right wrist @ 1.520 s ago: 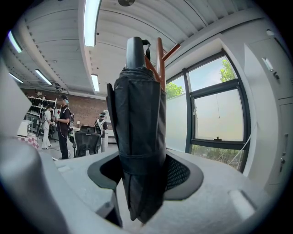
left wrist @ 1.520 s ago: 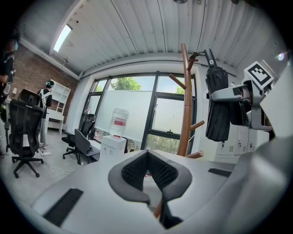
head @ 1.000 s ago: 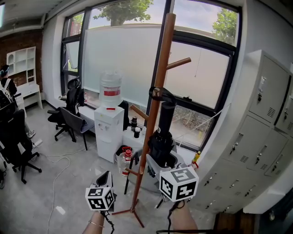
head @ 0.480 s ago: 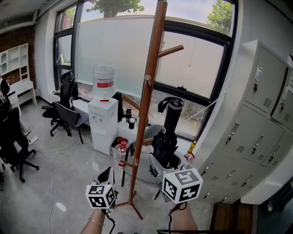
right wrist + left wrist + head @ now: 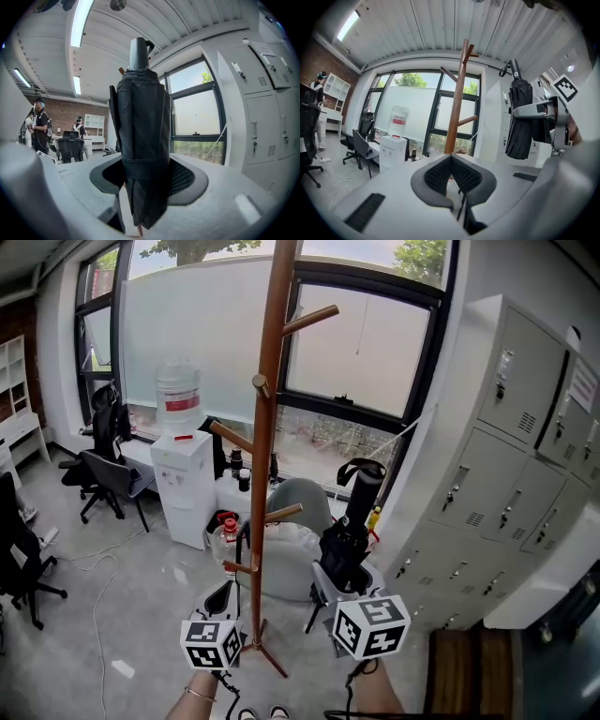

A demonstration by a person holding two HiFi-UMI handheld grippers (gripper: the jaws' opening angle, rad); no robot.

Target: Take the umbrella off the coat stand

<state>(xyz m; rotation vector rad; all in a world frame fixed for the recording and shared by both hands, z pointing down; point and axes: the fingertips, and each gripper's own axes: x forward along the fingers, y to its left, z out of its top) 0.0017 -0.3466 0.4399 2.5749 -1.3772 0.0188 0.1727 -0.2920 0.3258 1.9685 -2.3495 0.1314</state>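
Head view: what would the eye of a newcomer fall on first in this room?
A folded black umbrella stands upright in the jaws of the right gripper, right of centre and apart from the tall wooden coat stand. The stand rises up the middle with bare pegs, before a wide window. Grey lockers fill the right wall.

The black umbrella [image 5: 351, 531] stood upright in the right gripper [image 5: 343, 589]. It was just to the right of the tall wooden coat stand [image 5: 264, 427] and did not touch it. The left gripper [image 5: 219, 601] was low, near the stand's foot. Grey lockers [image 5: 511, 465] stood on the right.
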